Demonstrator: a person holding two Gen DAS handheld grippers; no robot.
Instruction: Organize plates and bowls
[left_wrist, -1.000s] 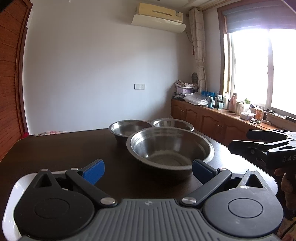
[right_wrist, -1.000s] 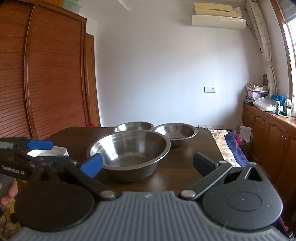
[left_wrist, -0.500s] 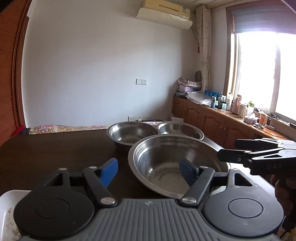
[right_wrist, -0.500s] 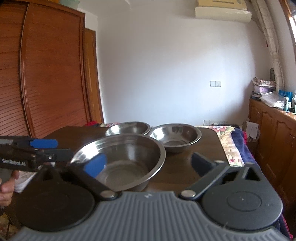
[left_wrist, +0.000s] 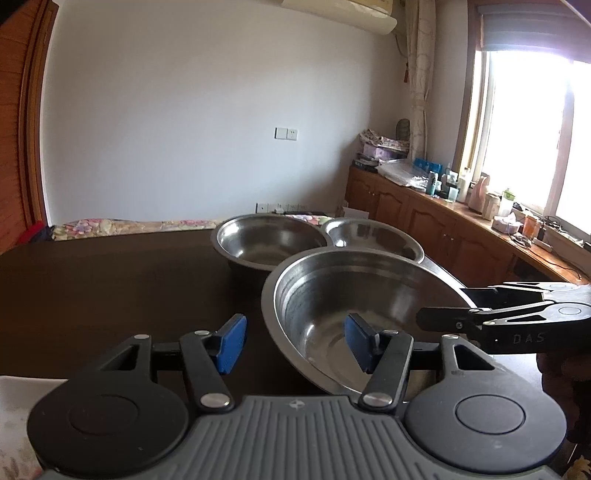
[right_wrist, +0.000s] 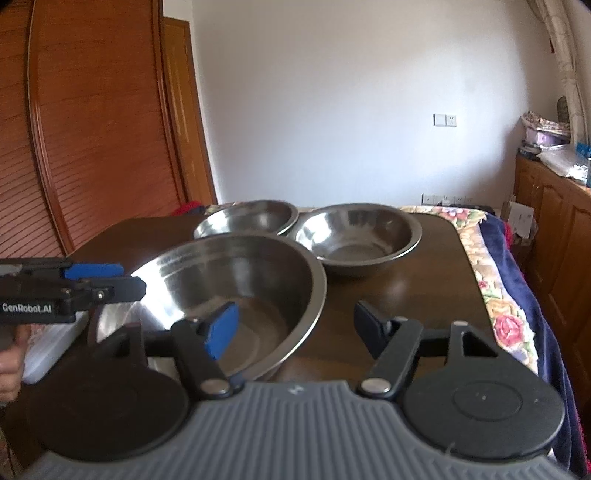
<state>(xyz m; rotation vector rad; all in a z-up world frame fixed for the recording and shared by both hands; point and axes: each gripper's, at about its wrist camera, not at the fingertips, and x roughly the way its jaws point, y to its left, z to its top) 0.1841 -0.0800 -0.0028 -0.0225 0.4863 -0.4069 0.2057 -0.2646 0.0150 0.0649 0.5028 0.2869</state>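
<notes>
A large steel bowl (left_wrist: 354, 295) (right_wrist: 240, 280) stands on the dark table (left_wrist: 110, 288), nearest me. Behind it are two smaller steel bowls (left_wrist: 266, 240) (left_wrist: 373, 236), side by side. My left gripper (left_wrist: 295, 345) straddles the big bowl's left rim, one blue pad inside and one outside, jaws closing with a gap still showing. My right gripper (right_wrist: 295, 328) straddles the right rim the same way, its blue pad (right_wrist: 221, 330) inside the bowl, jaws closing without pressing. Each gripper also shows from the side in the other's view: right gripper (left_wrist: 454, 308), left gripper (right_wrist: 107, 280).
A white plate or tray (right_wrist: 48, 343) lies at the table's near left, partly hidden. A floral bedcover (right_wrist: 495, 302) hangs beside the table's right edge. A wooden sideboard (left_wrist: 443, 229) with bottles runs under the window, and a slatted wardrobe (right_wrist: 92, 147) stands at the left.
Both grippers have moved forward onto the large bowl and their jaws have narrowed. The bowl's rim now lies between each pair of fingers.
</notes>
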